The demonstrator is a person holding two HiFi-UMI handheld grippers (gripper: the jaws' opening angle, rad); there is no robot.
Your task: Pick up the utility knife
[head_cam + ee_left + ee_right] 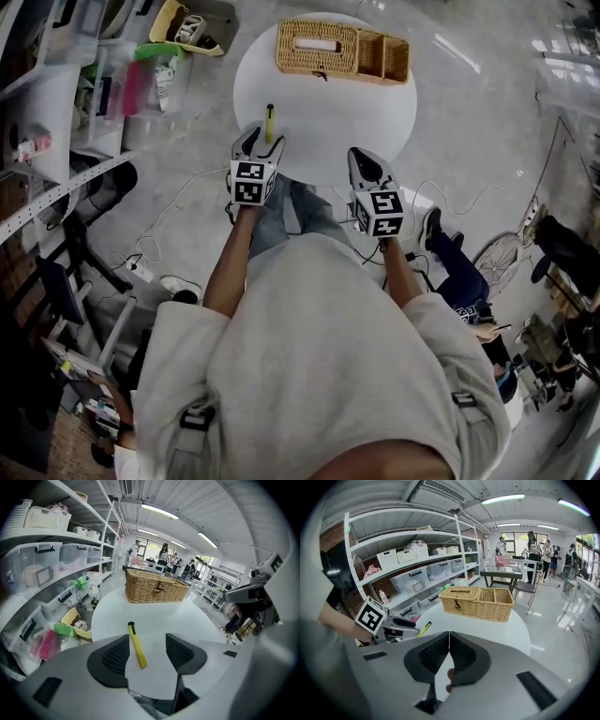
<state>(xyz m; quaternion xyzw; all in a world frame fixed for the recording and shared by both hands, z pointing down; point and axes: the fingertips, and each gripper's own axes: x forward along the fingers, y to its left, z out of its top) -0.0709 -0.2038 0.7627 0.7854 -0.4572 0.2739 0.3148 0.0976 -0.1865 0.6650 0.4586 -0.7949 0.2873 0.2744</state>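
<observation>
A yellow utility knife (137,646) with a black tip lies on the round white table (366,103), near its left front edge; it also shows in the head view as the knife (269,122). My left gripper (146,654) hovers just over the knife's near end, its jaws wide apart with the knife's tail lying in the gap, untouched. In the head view the left gripper (257,148) sits right behind the knife. My right gripper (449,657) is shut and empty above the table's front edge, to the right, seen from above as the right gripper (367,169).
A wicker basket (341,51) stands at the table's far side. Shelves with plastic bins (56,103) line the left. A yellow tray (192,28) sits on the floor by the table. Cables (159,244) trail on the floor near my feet.
</observation>
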